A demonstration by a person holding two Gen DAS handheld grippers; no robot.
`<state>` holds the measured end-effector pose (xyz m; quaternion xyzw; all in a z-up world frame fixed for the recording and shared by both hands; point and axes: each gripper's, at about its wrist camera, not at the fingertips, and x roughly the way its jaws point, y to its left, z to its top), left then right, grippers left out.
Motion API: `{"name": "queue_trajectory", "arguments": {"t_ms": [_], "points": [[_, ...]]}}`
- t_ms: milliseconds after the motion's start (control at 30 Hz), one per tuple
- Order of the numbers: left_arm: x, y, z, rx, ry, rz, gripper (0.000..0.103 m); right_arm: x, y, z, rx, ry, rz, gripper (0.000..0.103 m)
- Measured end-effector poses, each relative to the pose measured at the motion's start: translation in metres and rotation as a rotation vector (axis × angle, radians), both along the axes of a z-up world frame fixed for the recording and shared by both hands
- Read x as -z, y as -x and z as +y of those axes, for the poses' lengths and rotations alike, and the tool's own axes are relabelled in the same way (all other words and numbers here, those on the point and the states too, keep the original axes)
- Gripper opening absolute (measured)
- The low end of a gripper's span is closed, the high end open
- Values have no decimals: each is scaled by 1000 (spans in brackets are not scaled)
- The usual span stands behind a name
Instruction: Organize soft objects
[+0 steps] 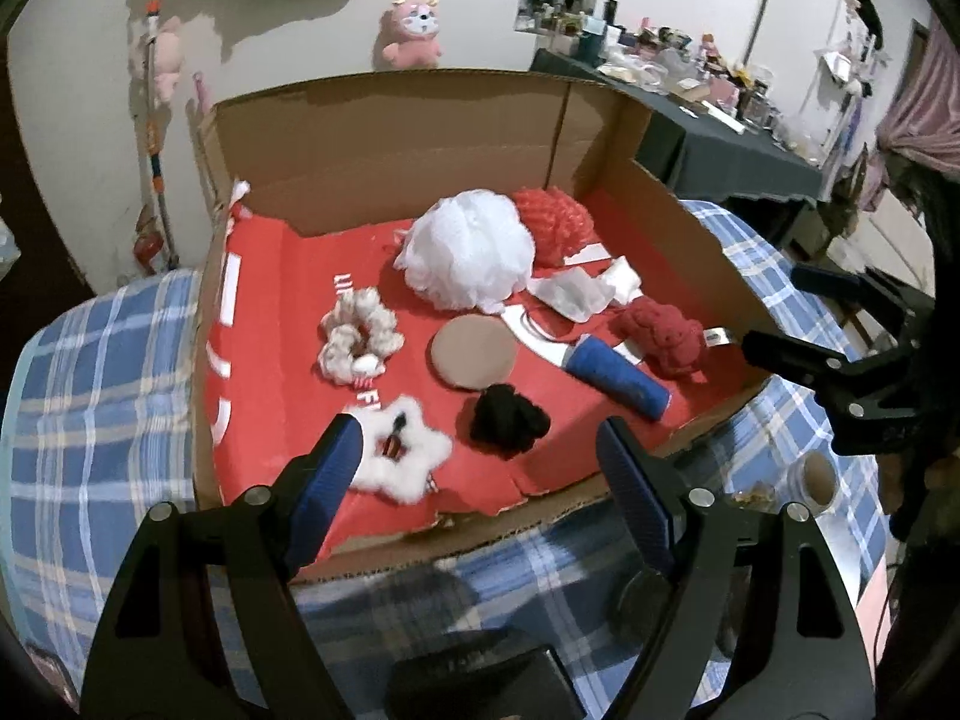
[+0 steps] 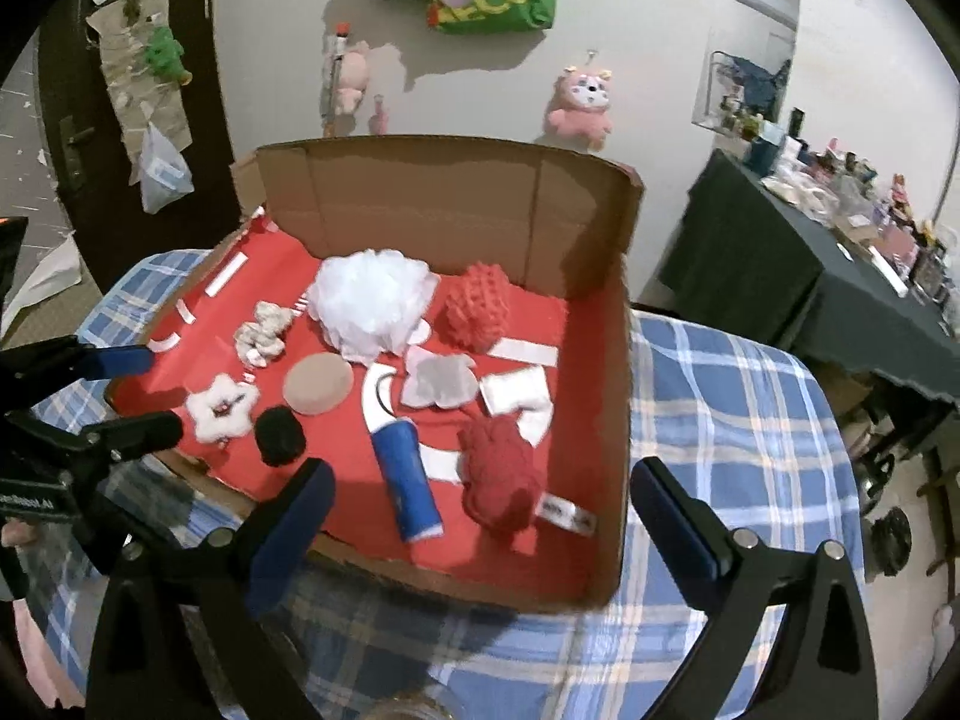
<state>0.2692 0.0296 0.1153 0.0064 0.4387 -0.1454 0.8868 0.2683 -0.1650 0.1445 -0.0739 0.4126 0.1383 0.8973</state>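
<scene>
Both tongs, L (image 1: pixel 480 456) & R (image 2: pixel 480 498), gape empty above cardboard box (image 2: pixel 612 420) w/ soft items inside. Next grasp: descend straight over red knit bundle (image 2: pixel 501 480), pinch centrally, avoid neighbours.

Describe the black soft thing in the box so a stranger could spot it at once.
Find the open cardboard box with the red floor on the blue plaid cloth. Along its near edge, look between the white fluffy star and the blue roll, just in front of the tan round pad. The black scrunchie is the only black, crumpled lump there.
</scene>
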Motion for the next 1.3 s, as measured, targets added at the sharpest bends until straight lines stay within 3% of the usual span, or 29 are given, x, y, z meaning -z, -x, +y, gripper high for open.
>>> {"name": "queue_trajectory", "arguments": {"t_ms": [267,667,1300], "points": [[12,7,6,-73,-38,-20,80,18,10,-1,46,-7,-4,101],[26,-4,14,-147,-42,13,80,37,-1,2,86,0,36,101],[41,-21,17,-145,-36,122,80,45,-18,11,76,65,89,101]]}}
